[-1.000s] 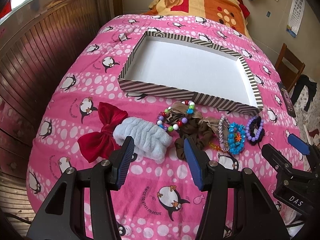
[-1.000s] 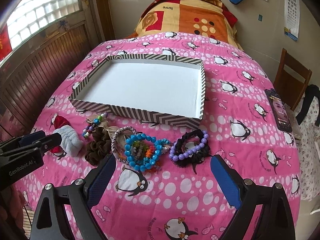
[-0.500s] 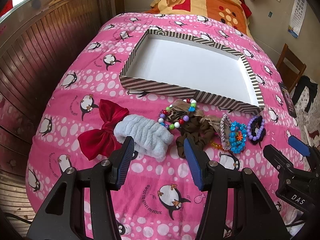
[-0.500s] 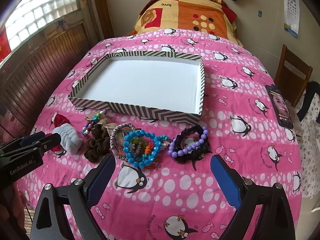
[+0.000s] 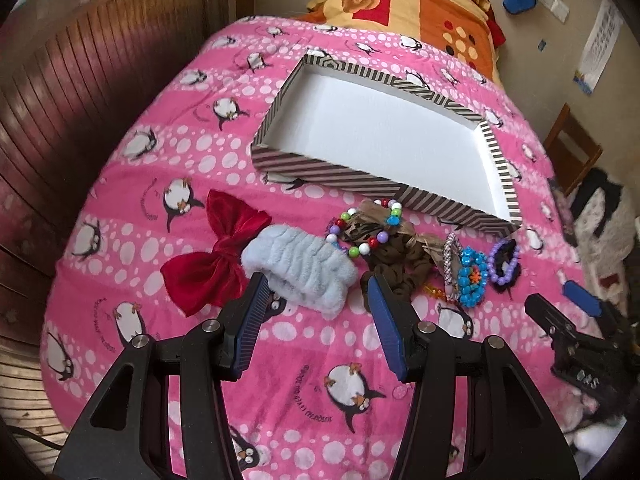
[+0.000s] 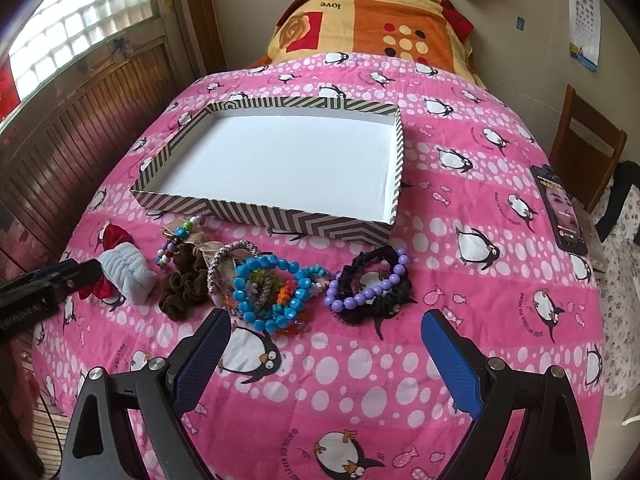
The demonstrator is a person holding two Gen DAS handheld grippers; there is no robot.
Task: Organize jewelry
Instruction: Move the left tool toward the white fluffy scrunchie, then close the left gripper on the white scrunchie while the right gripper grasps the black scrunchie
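Note:
A striped, white-lined box (image 5: 498, 168) (image 6: 256, 213) lies empty on the pink penguin bedspread. In front of it lies a row: red velvet bow (image 5: 212, 256), pale blue fluffy band (image 5: 300, 266) (image 6: 128, 270), multicolour bead bracelet (image 5: 362, 228), brown scrunchie (image 5: 394, 264) (image 6: 182, 284), blue bead bracelets (image 5: 470, 280) (image 6: 272, 284), purple bead bracelet on a black scrunchie (image 5: 504, 260) (image 6: 372, 284). My left gripper (image 5: 316, 294) is open and empty, just short of the blue band. My right gripper (image 6: 326, 322) is open and empty, short of the blue and purple bracelets.
A phone (image 6: 560, 210) lies at the bed's right edge. A wooden chair (image 6: 586, 148) stands to the right of the bed. Wood panelling (image 5: 80, 92) runs along the left. An orange patterned pillow (image 6: 372, 24) lies at the head of the bed.
Both grippers have moved slightly; the left view has swung a little to the left and tilted. The items on the bed have not moved. Both grippers stay open.

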